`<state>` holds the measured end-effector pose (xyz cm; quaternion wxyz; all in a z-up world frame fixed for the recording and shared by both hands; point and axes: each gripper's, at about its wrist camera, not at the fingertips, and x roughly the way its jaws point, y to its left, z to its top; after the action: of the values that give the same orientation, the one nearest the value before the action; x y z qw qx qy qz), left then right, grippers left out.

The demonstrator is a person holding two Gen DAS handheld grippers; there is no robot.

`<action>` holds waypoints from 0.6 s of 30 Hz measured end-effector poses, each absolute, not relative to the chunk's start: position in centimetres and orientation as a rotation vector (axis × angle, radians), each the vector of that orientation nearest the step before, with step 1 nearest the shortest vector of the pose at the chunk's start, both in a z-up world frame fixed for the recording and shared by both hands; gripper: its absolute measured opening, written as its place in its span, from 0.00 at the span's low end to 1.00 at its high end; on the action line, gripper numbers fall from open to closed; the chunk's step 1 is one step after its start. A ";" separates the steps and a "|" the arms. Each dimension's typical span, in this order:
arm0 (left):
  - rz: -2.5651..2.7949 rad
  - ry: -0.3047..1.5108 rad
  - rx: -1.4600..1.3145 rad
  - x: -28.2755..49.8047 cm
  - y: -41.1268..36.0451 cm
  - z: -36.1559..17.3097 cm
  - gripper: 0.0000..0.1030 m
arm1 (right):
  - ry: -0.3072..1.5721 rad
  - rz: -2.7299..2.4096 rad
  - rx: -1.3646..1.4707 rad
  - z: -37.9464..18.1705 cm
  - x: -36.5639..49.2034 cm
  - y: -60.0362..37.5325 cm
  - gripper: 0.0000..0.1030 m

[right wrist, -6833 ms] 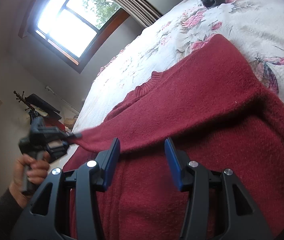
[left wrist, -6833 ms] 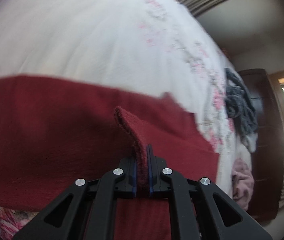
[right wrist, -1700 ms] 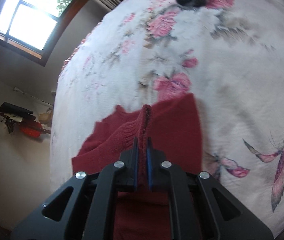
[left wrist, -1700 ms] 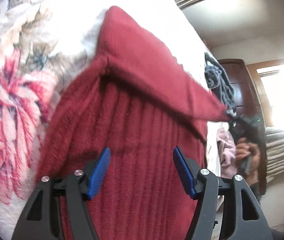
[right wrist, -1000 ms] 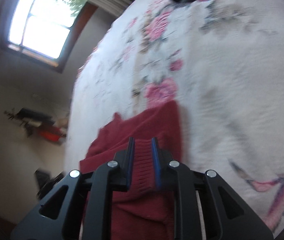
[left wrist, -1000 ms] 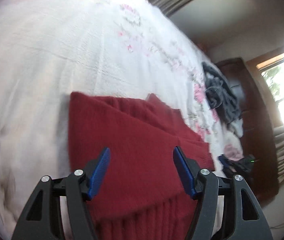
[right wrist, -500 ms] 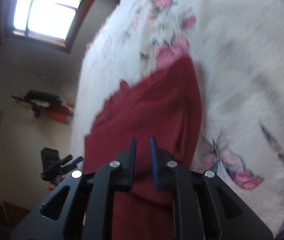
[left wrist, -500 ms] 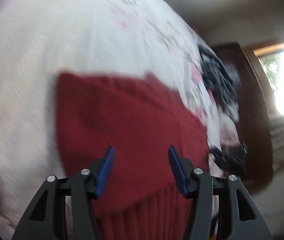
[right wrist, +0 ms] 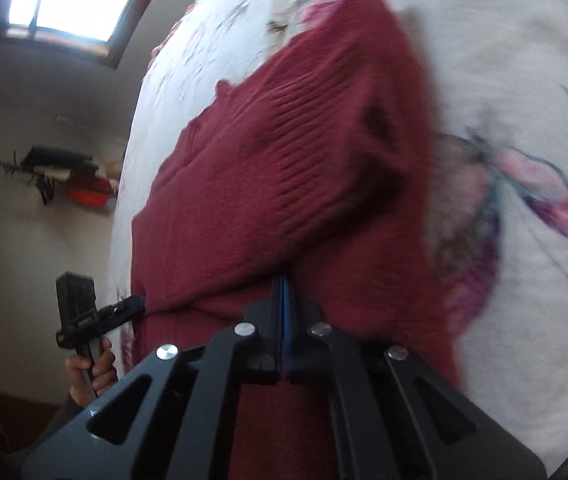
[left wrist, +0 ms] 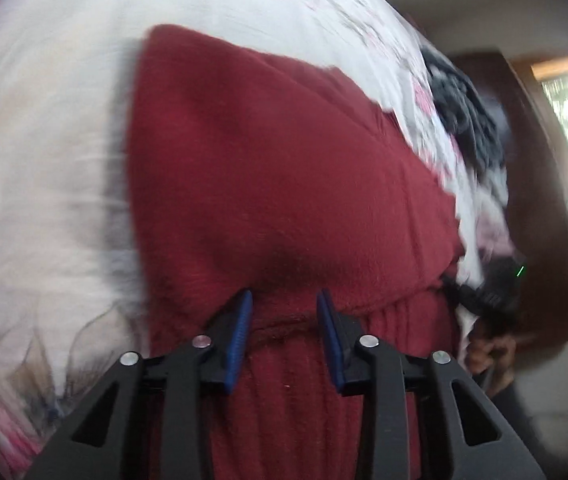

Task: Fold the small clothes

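A dark red knit sweater (left wrist: 284,160) (right wrist: 284,152) lies on the floral bedspread (left wrist: 43,128), its upper part folded down over the ribbed lower part. My left gripper (left wrist: 284,296) is open with a narrow gap. Its blue pads straddle the folded edge near the ribbed hem, seen from the right wrist at the sweater's left edge (right wrist: 131,306). My right gripper (right wrist: 282,280) is shut, pads together, its tip against the fold's lower edge. I see no cloth between its pads. From the left wrist it shows dimly at the sweater's right edge (left wrist: 464,292).
A dark grey heap of clothes (left wrist: 464,120) and a pink garment (left wrist: 492,232) lie further along the bed. Dark wooden furniture (left wrist: 536,200) stands beyond them. A window (right wrist: 71,0) and a wall shelf (right wrist: 67,176) are behind. A hand (right wrist: 91,372) holds the left gripper.
Both grippers dropped closer to the sweater's lower fold. The left jaws narrowed from wide open. The right jaws went from a small gap to fully together.
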<state>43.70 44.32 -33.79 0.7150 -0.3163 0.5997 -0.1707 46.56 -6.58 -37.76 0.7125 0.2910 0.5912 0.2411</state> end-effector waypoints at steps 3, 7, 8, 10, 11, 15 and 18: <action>-0.408 1.303 -0.666 40.8 44.9 -30.6 0.56 | 1.273 0.537 0.689 -35.0 44.4 -7.9 0.28; -0.405 1.325 -0.683 34.4 46.6 -28.7 0.63 | 1.329 0.552 0.703 -33.1 38.6 -10.7 0.40; -0.395 1.338 -0.701 32.4 47.1 -28.5 0.64 | 1.364 0.542 0.700 -33.1 36.3 -11.8 0.43; -0.380 1.366 -0.741 28.2 47.9 -28.6 0.64 | 1.431 0.520 0.711 -33.3 31.9 -13.5 0.44; -0.376 1.379 -0.755 26.3 48.2 -28.8 0.64 | 1.457 0.515 0.732 -33.3 29.6 -14.7 0.44; -0.323 1.435 -0.831 18.4 48.9 -30.4 0.67 | 1.536 0.482 0.755 -32.6 22.3 -17.9 0.47; -0.291 1.480 -0.905 14.6 49.5 -32.2 0.68 | 1.577 0.436 0.757 -32.6 18.9 -19.7 0.49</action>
<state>14.61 49.52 -32.25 0.6376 -0.3964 0.6482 -0.1273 18.87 -19.67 -32.59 0.6205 0.3293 0.6860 0.1895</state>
